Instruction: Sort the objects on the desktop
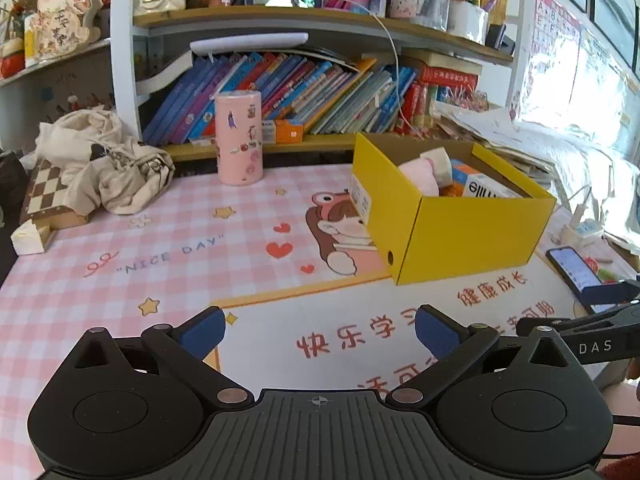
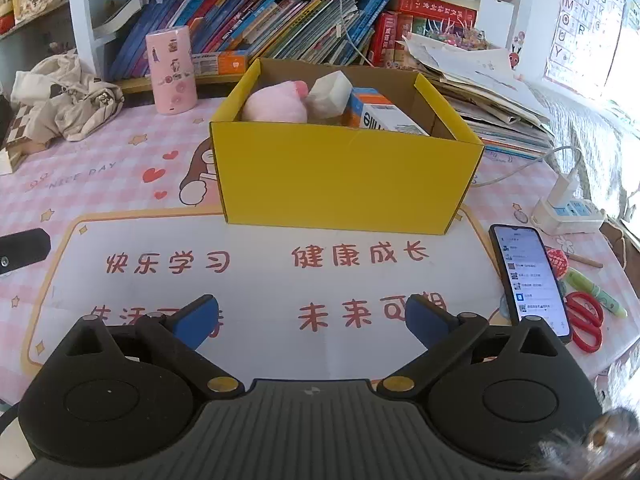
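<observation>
Inspection of the bench: the yellow box stands on the printed mat and serves as landmark. Inside it lie a pink plush toy, a pale block and a white-and-orange carton. Behind the box and to its left a pink cylinder stands upright on the mat. To the right of the box lie a lit phone and, beyond it, red scissors.

The left hand-held gripper hangs in front of the box with jaws spread and nothing between them; the right hand-held gripper likewise, wide and empty.

Judgement: the next pick is not yet chosen. The cylinder looks the likeliest candidate; approach level, close across its middle, lift upright, and clear the box's near wall before releasing.
</observation>
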Available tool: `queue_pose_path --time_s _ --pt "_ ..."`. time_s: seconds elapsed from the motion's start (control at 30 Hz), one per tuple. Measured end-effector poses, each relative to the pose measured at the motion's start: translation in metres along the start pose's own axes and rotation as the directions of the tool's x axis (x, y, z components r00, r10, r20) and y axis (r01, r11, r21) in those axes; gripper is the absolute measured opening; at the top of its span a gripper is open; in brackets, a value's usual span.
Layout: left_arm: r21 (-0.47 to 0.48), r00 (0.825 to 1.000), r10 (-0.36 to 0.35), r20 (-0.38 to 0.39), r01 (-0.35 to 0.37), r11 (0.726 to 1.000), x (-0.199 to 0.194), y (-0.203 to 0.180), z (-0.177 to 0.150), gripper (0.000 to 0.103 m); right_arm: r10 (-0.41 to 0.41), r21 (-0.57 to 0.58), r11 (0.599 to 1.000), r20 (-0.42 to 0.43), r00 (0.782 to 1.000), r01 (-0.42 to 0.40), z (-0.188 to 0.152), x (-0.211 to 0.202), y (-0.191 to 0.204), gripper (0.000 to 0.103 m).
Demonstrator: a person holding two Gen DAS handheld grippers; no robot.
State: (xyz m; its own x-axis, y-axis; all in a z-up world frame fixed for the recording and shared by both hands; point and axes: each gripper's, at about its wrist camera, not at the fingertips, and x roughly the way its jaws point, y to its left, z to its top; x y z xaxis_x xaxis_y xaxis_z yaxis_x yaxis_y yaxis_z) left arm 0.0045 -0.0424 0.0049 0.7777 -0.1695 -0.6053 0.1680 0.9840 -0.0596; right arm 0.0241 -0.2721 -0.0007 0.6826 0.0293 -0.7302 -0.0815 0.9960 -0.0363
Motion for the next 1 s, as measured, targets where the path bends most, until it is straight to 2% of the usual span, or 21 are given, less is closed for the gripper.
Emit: queue_pose_path --time_s 0.3,1.0 --pt "0.005 0.999 -0.031 -0.019 0.031 0.999 0.000 0.001 -0.006 0.102 -0.019 0.014 1.000 -0.005 1.000 0.019 -0.005 -0.003 0.004 0.103" --pt "0.016 0.999 -0.025 -0.042 0.026 1.000 -0.003 -0.001 -0.011 0.103 -0.016 0.011 1.000 -0.027 1.000 0.017 -0.013 -0.006 0.006 0.103"
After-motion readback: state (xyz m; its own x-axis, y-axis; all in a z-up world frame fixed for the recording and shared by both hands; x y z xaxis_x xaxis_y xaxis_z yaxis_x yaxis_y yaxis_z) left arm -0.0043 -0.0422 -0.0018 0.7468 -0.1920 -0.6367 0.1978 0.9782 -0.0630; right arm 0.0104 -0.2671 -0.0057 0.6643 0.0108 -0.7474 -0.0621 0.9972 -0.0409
